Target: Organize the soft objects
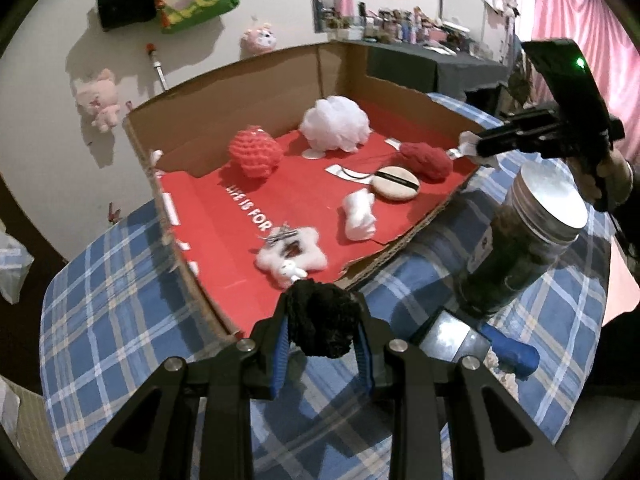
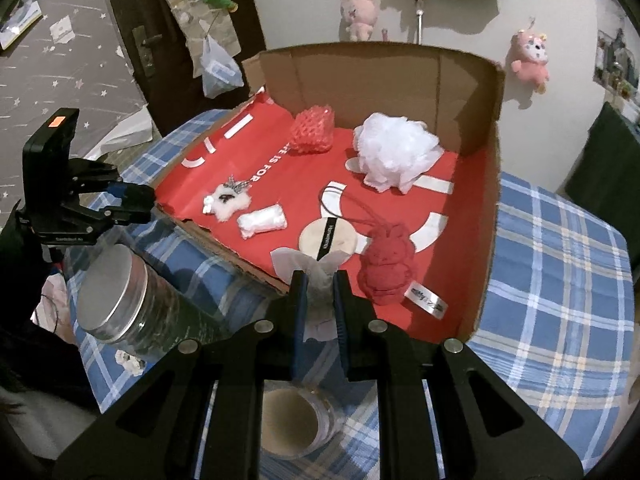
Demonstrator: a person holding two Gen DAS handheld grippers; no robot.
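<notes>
Landmark for this report: the cardboard box (image 2: pixel 492 184), red-lined, standing open on the checked cloth (image 1: pixel 120 280).

Left gripper (image 1: pixel 322 332): closed on a black fuzzy ball (image 1: pixel 322 320), held just outside the box's near edge, above the cloth. The ball bulges out past both fingers, so it is plainly soft, light and squashes readily.

Right gripper (image 2: pixel 318 300): closed on a white tissue (image 2: pixel 320 276), pinched thin between the fingers at the box's front edge, its free end draping inside. It appears limp and likely to tear if tugged.

Inside the box:
- white mesh sponge (image 2: pixel 394 152), toward the back wall
- pink knitted piece (image 2: pixel 312 130), also toward the back, beside the sponge
- red knitted toy (image 2: pixel 386 268), near the front beside the right gripper, its label trailing
- round powder puff (image 2: pixel 330 236), near the front, touching the tissue's end
- cotton wad (image 2: pixel 262 220) and white star plush (image 2: pixel 228 200), near the torn front edge

Outside the box: a jar with a metal lid (image 1: pixel 532 236) stands on the cloth near the front corner.

Handling assessment: every item looks light and compressible, none fragile. The grip on the black ball is across its middle and looks secure. The tissue is best held by its bunched part, not a loose corner. The mesh sponge offers folds anywhere; loose loops could snag on a finger.
</notes>
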